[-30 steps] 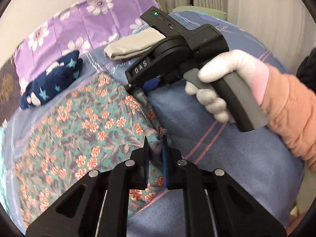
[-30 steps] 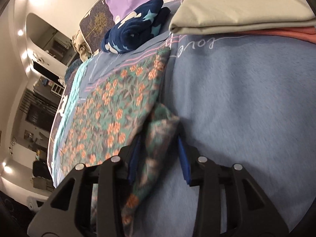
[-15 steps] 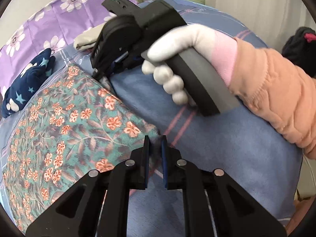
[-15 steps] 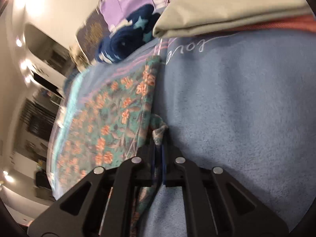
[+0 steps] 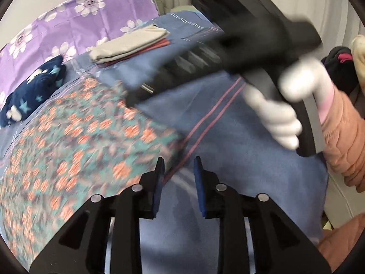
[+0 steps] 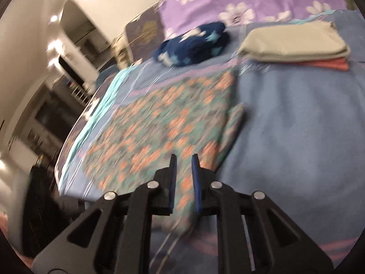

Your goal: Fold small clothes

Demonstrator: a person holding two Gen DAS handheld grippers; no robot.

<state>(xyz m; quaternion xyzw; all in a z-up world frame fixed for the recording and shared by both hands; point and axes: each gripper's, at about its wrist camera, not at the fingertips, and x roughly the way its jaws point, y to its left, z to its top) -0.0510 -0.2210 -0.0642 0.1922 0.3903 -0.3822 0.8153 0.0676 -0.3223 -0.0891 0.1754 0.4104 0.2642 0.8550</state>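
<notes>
Left wrist view shows both tools opening and empty – the left tool (image 5: 178, 173) and right tool (image 6: 182, 171) just let the flowery cloth (image 5: 79, 141) drop flat on the bed (image 5: 251, 159), so this fold looks done.

- The floral cloth (image 5: 75, 141) is smeared by motion in both views; its print and edges cannot be read.
- The right tongs (image 5: 136, 96), crossing the left wrist view, are a dark blur, so the jaw gap there cannot be told.
- The gloved hand (image 5: 280, 114) is blurred, and the sleeve (image 5: 342, 141) is cut off by the frame edge.
- The red garment (image 6: 328, 65) lies mostly hidden beneath the beige folded cloth (image 6: 294, 43).
</notes>
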